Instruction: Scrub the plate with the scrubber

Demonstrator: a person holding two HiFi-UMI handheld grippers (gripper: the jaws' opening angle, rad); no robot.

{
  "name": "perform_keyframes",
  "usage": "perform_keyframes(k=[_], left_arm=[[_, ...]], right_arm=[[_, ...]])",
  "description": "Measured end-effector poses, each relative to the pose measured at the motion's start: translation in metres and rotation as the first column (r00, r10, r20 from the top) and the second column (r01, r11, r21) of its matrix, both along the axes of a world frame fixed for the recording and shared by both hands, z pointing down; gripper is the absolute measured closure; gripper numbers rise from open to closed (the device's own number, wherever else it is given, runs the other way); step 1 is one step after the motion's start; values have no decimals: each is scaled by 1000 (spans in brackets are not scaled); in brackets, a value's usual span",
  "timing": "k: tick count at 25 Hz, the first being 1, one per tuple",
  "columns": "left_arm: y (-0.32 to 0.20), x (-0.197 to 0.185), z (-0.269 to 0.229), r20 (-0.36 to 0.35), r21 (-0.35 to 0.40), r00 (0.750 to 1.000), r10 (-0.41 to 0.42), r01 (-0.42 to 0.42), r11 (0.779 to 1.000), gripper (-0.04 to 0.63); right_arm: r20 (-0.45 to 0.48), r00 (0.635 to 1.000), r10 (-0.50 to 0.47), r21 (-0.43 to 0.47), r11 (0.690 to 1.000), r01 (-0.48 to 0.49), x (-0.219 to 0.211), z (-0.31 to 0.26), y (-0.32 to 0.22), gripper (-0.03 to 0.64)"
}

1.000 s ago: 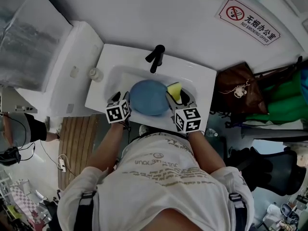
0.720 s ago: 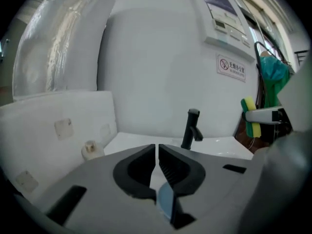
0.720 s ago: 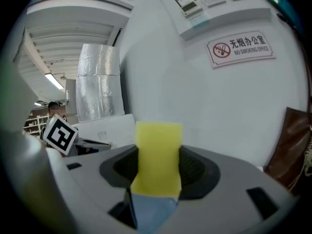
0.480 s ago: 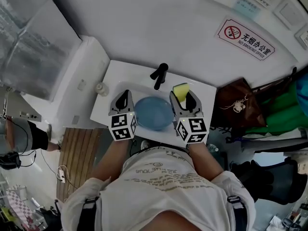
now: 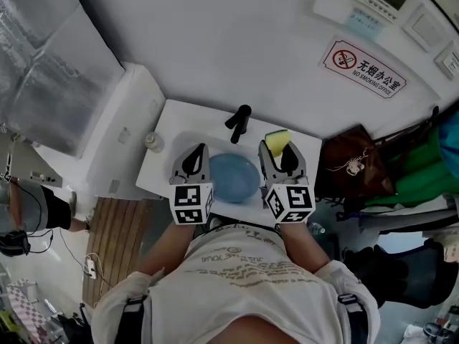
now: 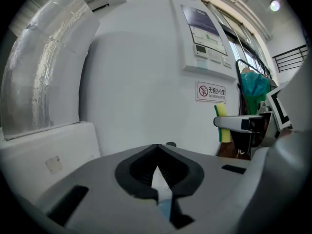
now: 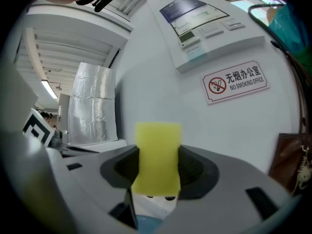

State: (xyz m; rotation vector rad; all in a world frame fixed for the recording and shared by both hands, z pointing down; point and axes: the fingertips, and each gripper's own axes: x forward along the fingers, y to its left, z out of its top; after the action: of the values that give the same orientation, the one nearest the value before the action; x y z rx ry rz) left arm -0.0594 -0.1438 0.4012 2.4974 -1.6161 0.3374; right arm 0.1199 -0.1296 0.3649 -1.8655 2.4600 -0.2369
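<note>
Head view first: shows both grippers lifted up out of the sink [image 5: 179,124], where a second ago sitting low at either side of the plate [image 5: 234,177]. Puts the left gripper [image 5: 196,158] and the right gripper [image 5: 284,154] above and just to each side of that plate, touching it nowhere so far as can be told. Leaves the plate lying flat in the sink below the faucet [image 5: 240,122]: blue, round, plain, with no suds or dirt to be made out at this size. Suggests no scrubbing under way at present, whether finished or paused, and calls for a fresh descent before any further stroke. Left gripper view next: shows the jaws pressed together with nothing between them, gone from spread wide to closed within the last second, and only a blue sliver of plate beneath. Also catches the scrubber [image 6: 222,123] off to the right in the other gripper. Right gripper view last: shows the yellow scrubber pinched upright between the jaws, poking past the tips, slightly squeezed at the waist, set against a white wall [image 7: 161,77] with a no-smoking sign [image 7: 235,82]; again just a blue edge of plate at the bottom.
</note>
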Motion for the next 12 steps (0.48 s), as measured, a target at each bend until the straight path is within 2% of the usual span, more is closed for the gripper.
perform_keyframes(k=[12], left_arm=[[-5, -9, -3, -43, -16, 999, -25, 25, 1000, 575]], right_arm=[[9, 1000, 9, 31, 999, -9, -6, -4, -1, 399]])
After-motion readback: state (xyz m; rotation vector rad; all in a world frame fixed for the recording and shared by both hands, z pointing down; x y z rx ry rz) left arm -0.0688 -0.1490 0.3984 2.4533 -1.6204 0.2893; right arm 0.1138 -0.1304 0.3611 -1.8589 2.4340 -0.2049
